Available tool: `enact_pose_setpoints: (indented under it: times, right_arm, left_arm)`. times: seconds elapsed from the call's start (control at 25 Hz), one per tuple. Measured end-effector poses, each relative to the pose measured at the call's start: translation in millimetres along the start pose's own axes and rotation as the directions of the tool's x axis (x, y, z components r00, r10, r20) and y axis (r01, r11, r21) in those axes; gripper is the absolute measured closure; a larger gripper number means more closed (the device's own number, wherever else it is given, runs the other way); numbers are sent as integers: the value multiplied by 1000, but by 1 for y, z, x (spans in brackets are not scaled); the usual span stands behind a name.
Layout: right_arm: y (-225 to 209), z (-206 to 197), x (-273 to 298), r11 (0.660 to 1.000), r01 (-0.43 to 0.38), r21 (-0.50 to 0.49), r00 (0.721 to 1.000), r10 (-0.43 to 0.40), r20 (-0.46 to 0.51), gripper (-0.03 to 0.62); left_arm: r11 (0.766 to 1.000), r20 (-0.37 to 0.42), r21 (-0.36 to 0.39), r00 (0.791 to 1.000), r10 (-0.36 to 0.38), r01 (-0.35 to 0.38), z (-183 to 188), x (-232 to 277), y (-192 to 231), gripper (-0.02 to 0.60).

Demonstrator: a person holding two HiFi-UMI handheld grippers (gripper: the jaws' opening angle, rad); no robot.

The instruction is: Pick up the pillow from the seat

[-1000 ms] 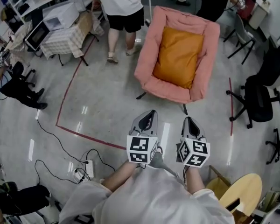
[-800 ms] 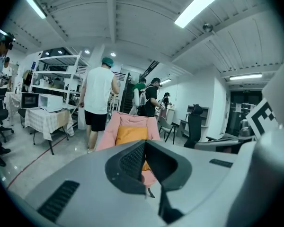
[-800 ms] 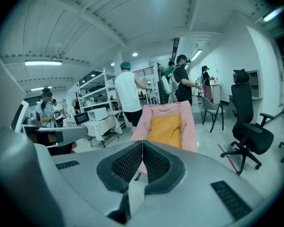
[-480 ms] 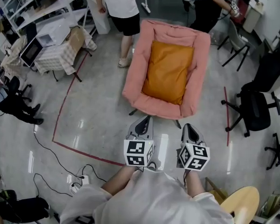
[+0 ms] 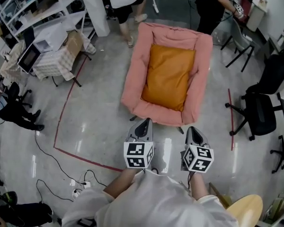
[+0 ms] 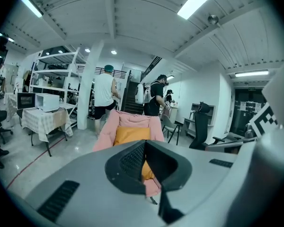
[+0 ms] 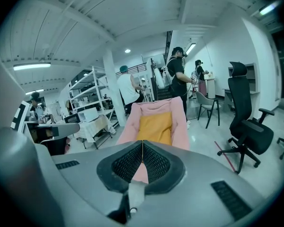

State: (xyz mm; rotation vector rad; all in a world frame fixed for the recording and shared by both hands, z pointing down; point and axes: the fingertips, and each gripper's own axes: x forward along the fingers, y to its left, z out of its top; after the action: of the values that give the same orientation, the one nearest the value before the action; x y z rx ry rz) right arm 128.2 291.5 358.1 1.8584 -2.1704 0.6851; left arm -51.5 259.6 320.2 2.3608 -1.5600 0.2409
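Head view: the orange pillow (image 5: 169,76) lies in the pink seat (image 5: 130,86), untouched, with the left tool (image 5: 144,125) and right tool (image 5: 192,131) just short of the seat's near edge. Left gripper view: jaws pressed together, empty. Right gripper view: likewise. Opening, gripping and lifting all seem left to do.

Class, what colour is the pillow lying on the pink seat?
The pillow is orange, clearest in the head view.
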Motion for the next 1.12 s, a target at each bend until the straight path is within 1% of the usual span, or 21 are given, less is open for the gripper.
enact_pose_setpoints:
  times: [0.12, 0.28, 0.52, 0.64, 0.84, 0.96, 1.12]
  right_arm:
    - [-2, 1, 16, 1000, 9, 2, 1000, -9, -9, 565]
    - [-9, 9, 41, 999, 41, 2, 999, -41, -13, 565]
    - [-23, 45, 86, 995, 96, 14, 995, -96, 5, 565]
    - [-19, 61, 111, 994, 112, 8, 994, -112, -1, 565]
    - [-14, 81, 149, 991, 131, -14, 991, -131, -27, 565]
    - [-13, 96, 175, 989, 146, -26, 989, -147, -34, 565]
    - [-6, 113, 209, 989, 145, -32, 989, -146, -35, 565]
  left_arm:
    - [1000, -13, 1, 1000, -6, 6, -1, 17, 9, 574]
    - [1000, -19, -2, 999, -27, 27, 4, 49, 23, 574]
    - [998, -13, 5, 998, -68, 68, 33, 111, 44, 574]
    - [997, -13, 5, 996, -83, 83, 46, 137, 60, 574]
    - [996, -18, -8, 996, -89, 89, 62, 181, 88, 574]
    - [995, -21, -25, 995, -102, 101, 70, 206, 103, 574]
    - [993, -36, -37, 992, -117, 116, 76, 234, 121, 574]
